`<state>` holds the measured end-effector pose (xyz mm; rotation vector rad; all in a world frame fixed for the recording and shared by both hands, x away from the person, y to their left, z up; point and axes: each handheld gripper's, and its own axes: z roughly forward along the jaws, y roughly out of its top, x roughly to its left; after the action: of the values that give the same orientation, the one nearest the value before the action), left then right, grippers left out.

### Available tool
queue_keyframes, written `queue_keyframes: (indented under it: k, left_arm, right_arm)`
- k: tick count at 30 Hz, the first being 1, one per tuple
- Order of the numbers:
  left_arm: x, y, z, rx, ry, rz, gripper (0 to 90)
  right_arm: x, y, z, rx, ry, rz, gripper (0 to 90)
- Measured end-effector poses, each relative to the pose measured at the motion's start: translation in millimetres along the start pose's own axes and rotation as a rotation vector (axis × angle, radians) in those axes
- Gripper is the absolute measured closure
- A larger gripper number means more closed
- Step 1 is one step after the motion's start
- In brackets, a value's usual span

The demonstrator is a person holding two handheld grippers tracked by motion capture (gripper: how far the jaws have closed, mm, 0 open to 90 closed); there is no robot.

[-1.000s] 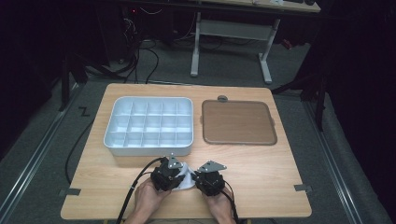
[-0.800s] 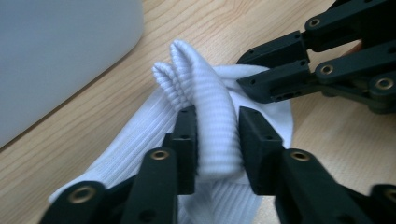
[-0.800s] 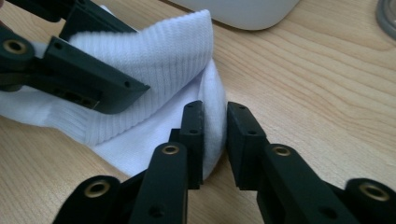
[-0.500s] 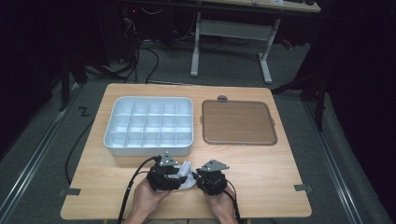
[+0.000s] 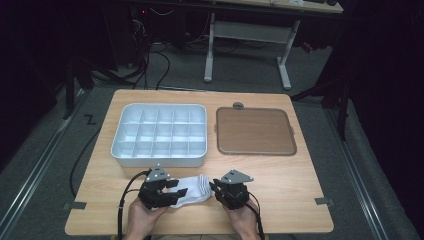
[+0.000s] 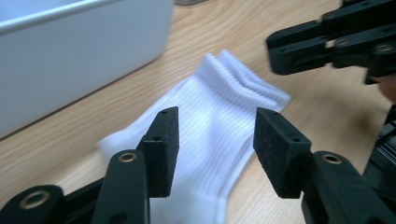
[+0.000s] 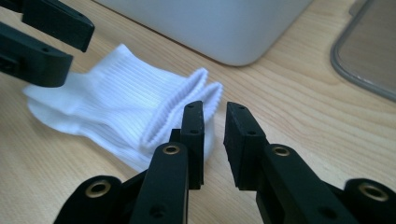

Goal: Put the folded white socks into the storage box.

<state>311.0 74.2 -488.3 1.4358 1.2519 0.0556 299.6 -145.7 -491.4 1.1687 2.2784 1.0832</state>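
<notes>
- Jaws of the left gripper (image 6: pixel 214 140) stand well apart, poised above the white socks (image 6: pixel 210 135); fabric shows in the gap, neither pad pressing on it
- Jaws of the right gripper (image 7: pixel 214 128) stand narrow with a slim bare gap; they have just been closing a little, nothing between them, and the sock cuffs lie just beside the left-hand pad
- White socks (image 5: pixel 192 190): folded pair, flat on the wooden surface (image 5: pixel 280 172), just in front of the white tray's near wall, close to the person's edge
- Ribbed cuffs (image 7: pixel 184 100) point toward the right gripper; the other end of the socks lies under the left gripper
- White tray (image 5: pixel 159 135): many small compartments, seen from the high view on the left half of the surface
- Brown lid (image 5: pixel 254 131): flat, rounded corners, just right of the tray and apart from it
- Left gripper (image 5: pixel 162 192) is at the socks' left end and right gripper (image 5: pixel 231 192) at their right end, each held in a hand coming in from the near edge
</notes>
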Motion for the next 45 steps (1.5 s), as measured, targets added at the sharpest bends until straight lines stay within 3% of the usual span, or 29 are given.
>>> queue_keyframes:
  k: [4,13,17,18,24,33,39,45]
  left_arm:
    - [14.7,-5.8,-3.2,-0.004,0.056,0.012,51.3]
    - [26.2,-19.6,-2.6,-0.013,0.063,0.013,48.9]
    - [27.9,-24.7,0.5,-0.01,0.072,0.032,48.2]
    - [28.3,-27.2,2.0,-0.005,0.076,0.05,47.5]
    - [29.8,-31.0,5.8,0.001,0.107,0.062,46.5]
    - [25.9,-35.4,13.9,0.008,0.164,0.089,47.9]
    - [26.7,-37.0,12.6,-0.012,0.165,0.087,47.8]
    - [24.9,-35.9,13.8,-0.003,0.191,0.079,47.3]
  right_arm:
    - [14.1,7.4,-1.0,-0.006,0.021,-0.044,78.2]
    - [26.0,6.6,15.7,0.04,0.054,-0.074,75.5]
    - [25.7,0.8,26.7,0.086,0.034,-0.086,75.9]
    - [25.1,-1.7,29.3,0.102,0.023,-0.088,81.5]
    - [30.5,-0.6,21.1,0.076,-0.014,-0.122,87.1]
    - [20.4,-16.7,19.3,0.093,-0.051,-0.097,86.8]
    - [15.9,-20.3,20.1,0.082,-0.039,-0.084,86.4]
    - [14.5,-18.4,23.2,0.082,-0.047,-0.107,86.1]
